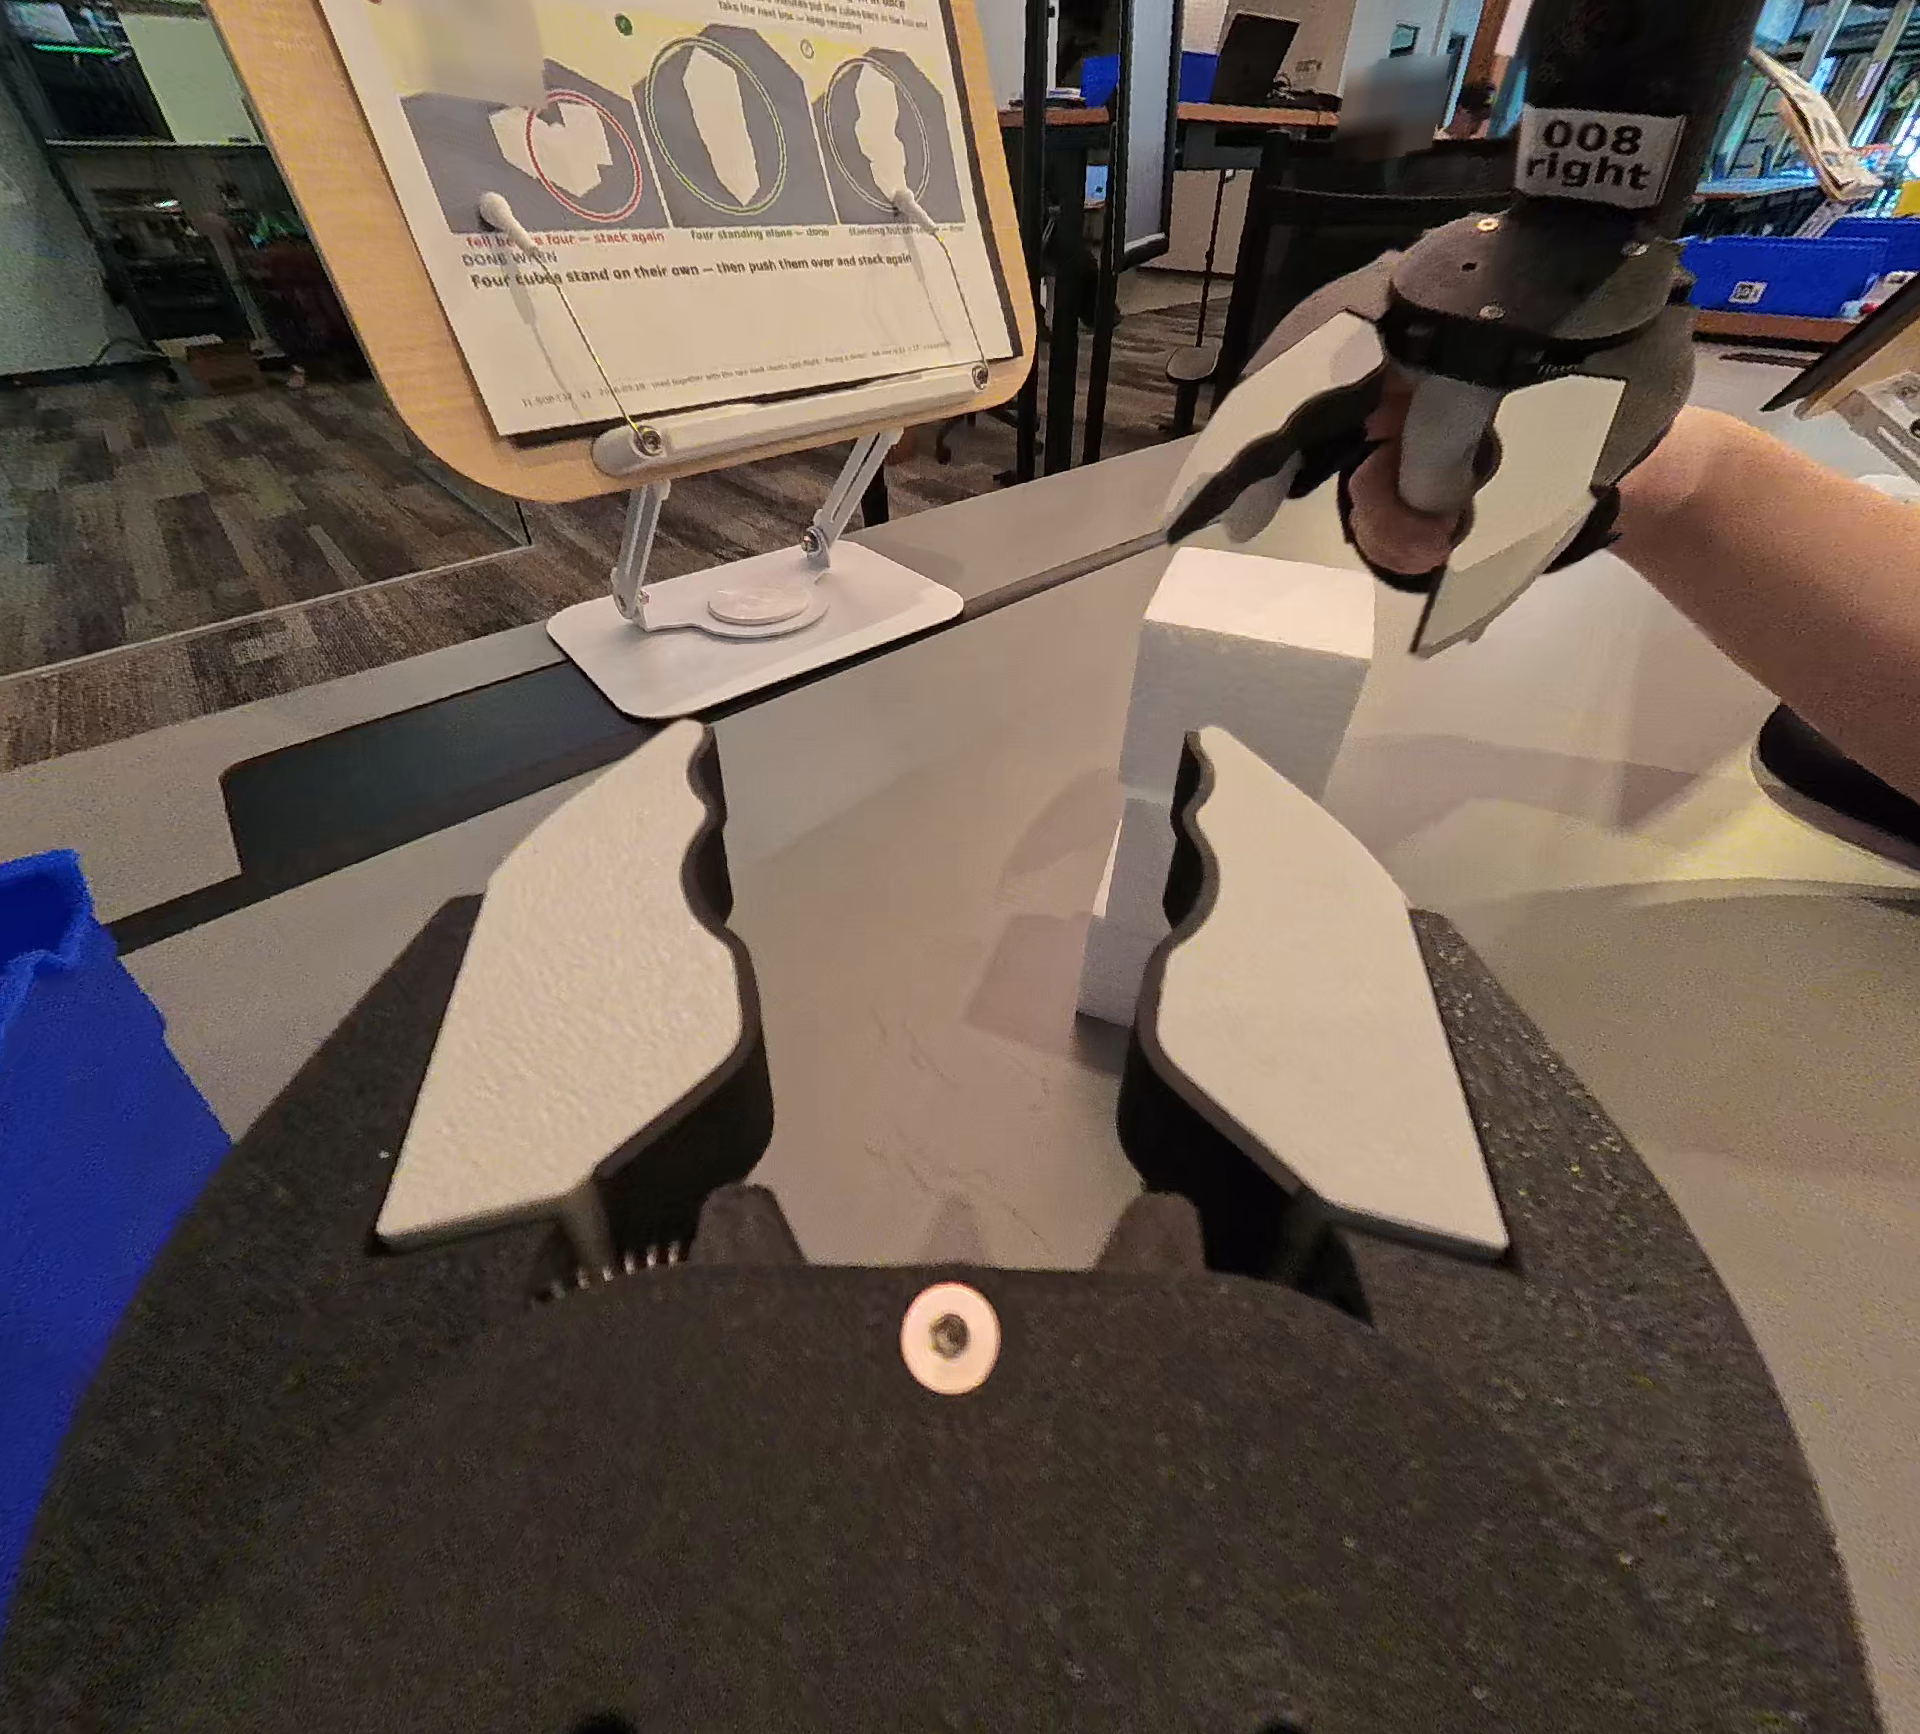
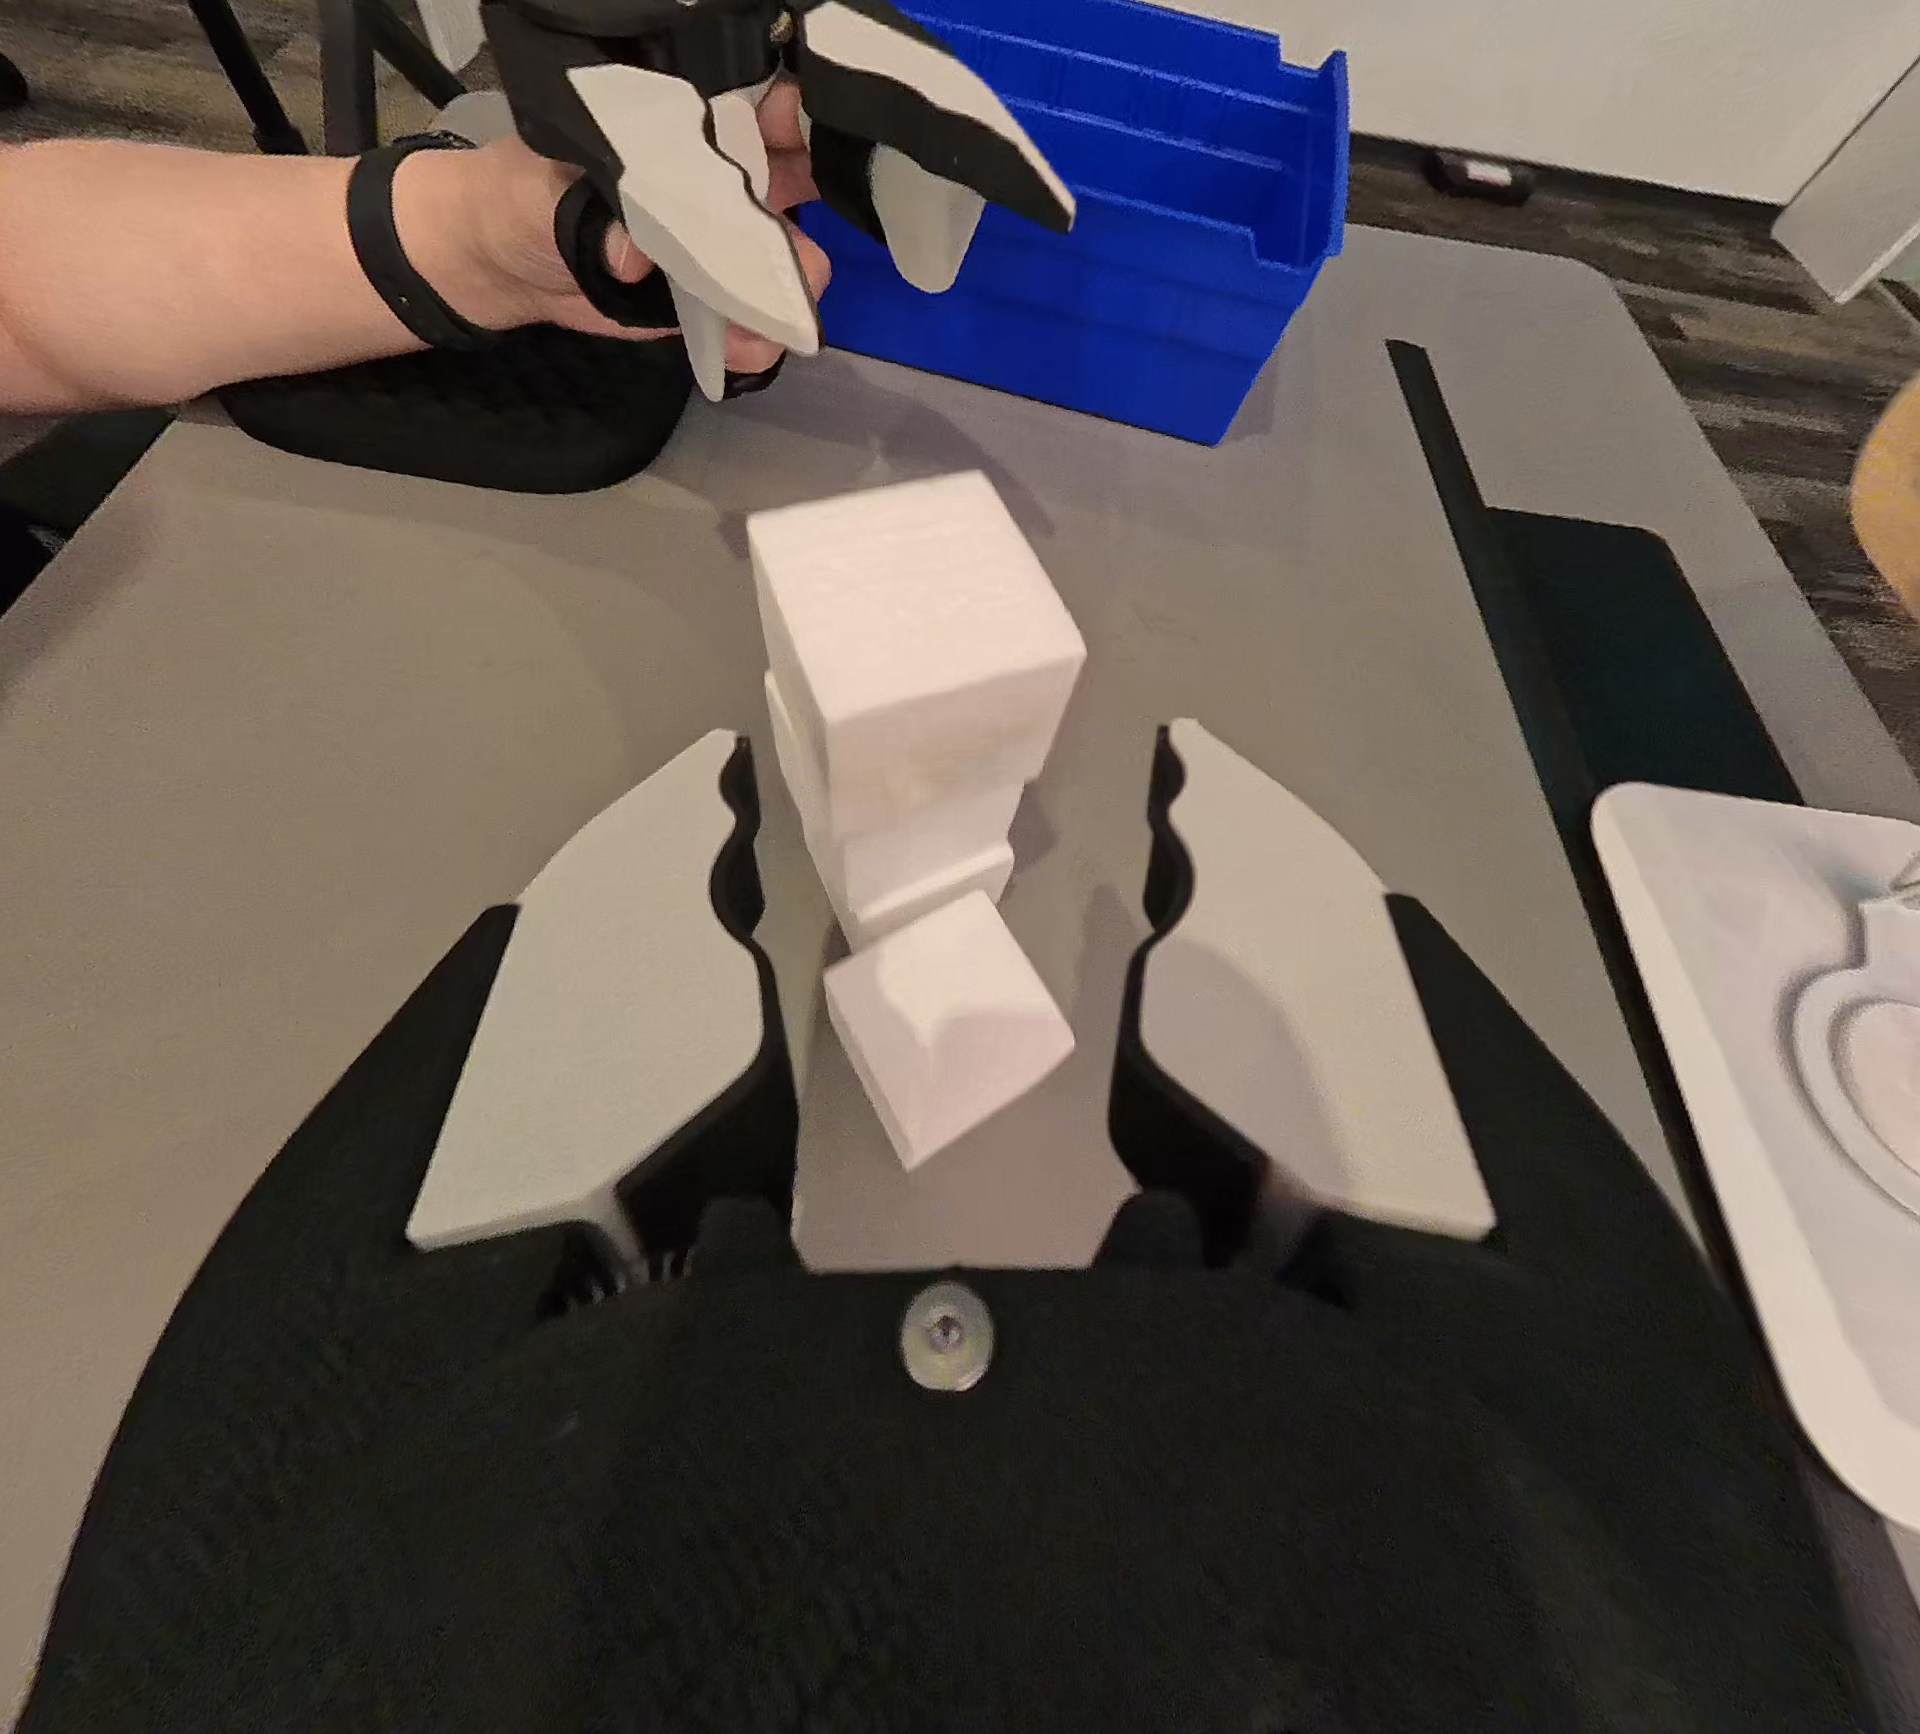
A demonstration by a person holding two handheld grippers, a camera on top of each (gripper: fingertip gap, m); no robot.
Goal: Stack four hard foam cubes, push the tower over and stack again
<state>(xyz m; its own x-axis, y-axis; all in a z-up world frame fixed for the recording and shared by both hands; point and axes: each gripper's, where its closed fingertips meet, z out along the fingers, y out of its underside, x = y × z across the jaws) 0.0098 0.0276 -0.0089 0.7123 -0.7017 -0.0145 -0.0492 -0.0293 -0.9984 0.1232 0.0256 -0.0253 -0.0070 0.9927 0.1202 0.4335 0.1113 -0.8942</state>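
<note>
A tower of several white foam cubes stands on the grey mat. Its cubes are offset and the lowest one is turned at an angle. My right gripper is open and empty, and looks down on the tower between its fingers. In the left wrist view the right gripper hovers just above the top cube. My left gripper is open and empty, left of the tower, and its right finger hides the lower cubes. The right wrist view shows the left gripper beyond the tower.
A blue bin stands at the mat's far side, behind the left gripper. An instruction board on a white stand sits at the table's edge. A black pad lies under the person's left wrist.
</note>
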